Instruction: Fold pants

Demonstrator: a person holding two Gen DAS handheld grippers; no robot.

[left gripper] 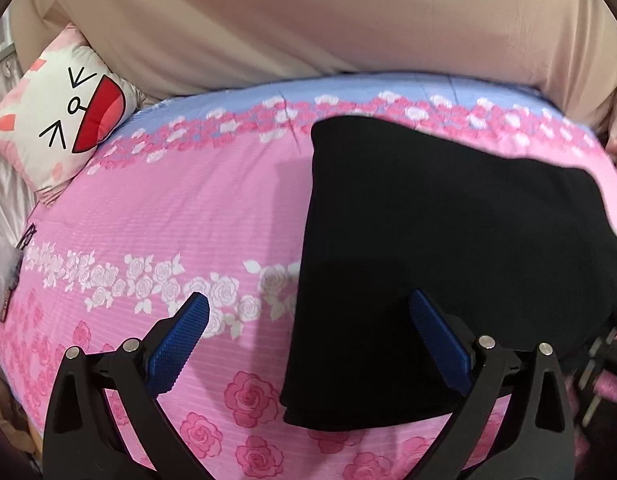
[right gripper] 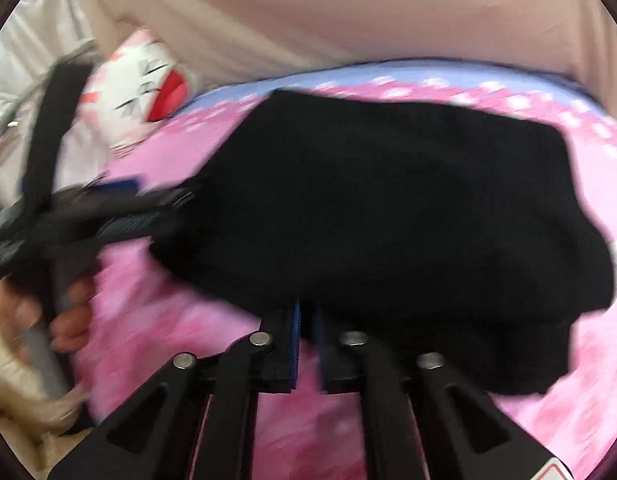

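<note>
The black pants (left gripper: 448,248) lie folded in a thick rectangle on the pink rose bedspread (left gripper: 168,208). My left gripper (left gripper: 308,308) is open and empty, hovering over the pants' left edge, its blue pads (left gripper: 180,340) spread wide. In the blurred right wrist view, my right gripper (right gripper: 306,312) is shut on the near edge of the pants (right gripper: 388,208) and lifts a fold of them. The left gripper (right gripper: 120,200) shows at the left of that view, held in a hand.
A cartoon-face pillow (left gripper: 60,116) lies at the bed's far left corner. A beige padded headboard or wall (left gripper: 308,20) runs behind the bed. The bed's edge falls away at lower left. A small fluffy item (left gripper: 4,268) lies at the left edge.
</note>
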